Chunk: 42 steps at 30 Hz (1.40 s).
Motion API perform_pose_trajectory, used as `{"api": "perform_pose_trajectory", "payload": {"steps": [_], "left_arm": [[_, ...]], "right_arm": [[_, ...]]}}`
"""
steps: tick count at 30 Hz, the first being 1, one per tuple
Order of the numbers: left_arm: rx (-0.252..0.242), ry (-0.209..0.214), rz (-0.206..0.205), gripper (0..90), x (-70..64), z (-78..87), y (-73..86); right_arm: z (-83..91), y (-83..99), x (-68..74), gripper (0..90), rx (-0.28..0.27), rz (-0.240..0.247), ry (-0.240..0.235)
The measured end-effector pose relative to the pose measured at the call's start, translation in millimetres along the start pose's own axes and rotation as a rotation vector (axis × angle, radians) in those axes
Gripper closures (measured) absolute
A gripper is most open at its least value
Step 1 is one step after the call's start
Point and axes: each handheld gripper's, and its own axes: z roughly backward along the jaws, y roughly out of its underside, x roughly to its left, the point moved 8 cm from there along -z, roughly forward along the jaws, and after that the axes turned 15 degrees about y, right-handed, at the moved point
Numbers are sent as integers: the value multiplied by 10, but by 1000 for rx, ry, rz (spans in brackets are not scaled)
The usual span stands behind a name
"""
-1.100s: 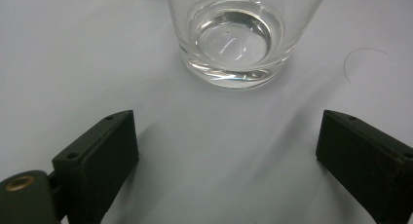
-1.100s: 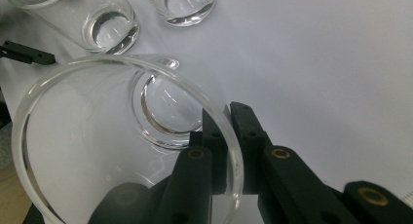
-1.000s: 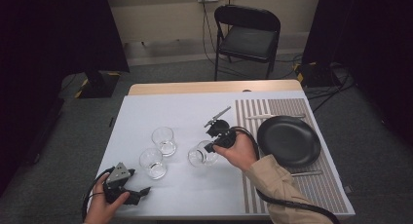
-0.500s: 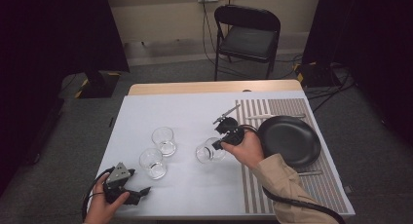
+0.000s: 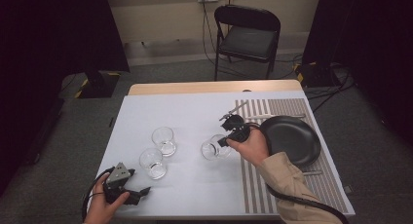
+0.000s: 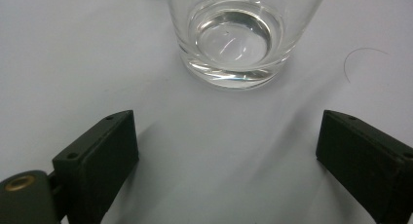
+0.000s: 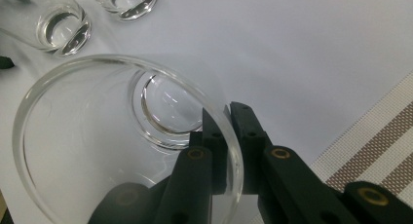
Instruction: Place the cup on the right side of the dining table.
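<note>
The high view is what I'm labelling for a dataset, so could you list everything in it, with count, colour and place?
Glasses: three, clear; two upright left of centre, one tilted, gripped by its rim.
Plate: one, black, on the placemat.
Placemat: one, brown-and-white striped, table's right side.
Cutlery: pale pieces around the plate, count unclear.
Table: one, white cover.
Chair: one, black, behind the table.
Left gripper: open, near edge.
Right gripper: shut on the tilted glass.
</note>
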Motion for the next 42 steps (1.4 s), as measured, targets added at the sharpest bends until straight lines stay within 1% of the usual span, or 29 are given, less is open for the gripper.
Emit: {"api": "perform_pose_trajectory", "payload": {"steps": [2, 6, 10, 11, 13, 14, 15, 20, 24, 27, 36, 37, 39, 40, 42], "left_arm": [[0, 0, 0, 74, 0, 0, 0], [0, 0, 0, 74, 0, 0, 0], [0, 0, 0, 75, 0, 0, 0], [0, 0, 0, 75, 0, 0, 0], [0, 0, 0, 75, 0, 0, 0], [0, 0, 0, 74, 0, 0, 0], [0, 0, 0, 75, 0, 0, 0], [0, 0, 0, 74, 1, 0, 0], [0, 0, 0, 75, 0, 0, 0], [0, 0, 0, 75, 1, 0, 0], [0, 0, 0, 74, 0, 0, 0], [0, 0, 0, 74, 0, 0, 0], [0, 0, 0, 75, 1, 0, 0], [0, 0, 0, 75, 1, 0, 0], [0, 0, 0, 75, 1, 0, 0]], "right_arm": [[7, -1, -33, 857, 1, -14, 2], [17, 0, -87, 857, -4, -26, 6], [14, 19, -135, 857, 5, -31, 20], [11, 27, -159, 857, 3, -39, 25], [11, 30, -168, 857, 4, -42, 24], [17, 36, -178, 857, 9, -53, 21], [17, 35, -198, 857, 2, -52, 27], [48, 41, -289, 857, 6, -68, 42], [54, 49, -324, 857, 3, -78, 43], [59, 53, -381, 857, -3, -86, 50], [83, 54, -470, 857, -12, -113, 67], [95, 50, -488, 857, -14, -116, 76], [95, 47, -501, 857, -18, -112, 76], [101, 45, -504, 857, -15, -122, 77], [106, 43, -529, 857, -15, -119, 85]]}}
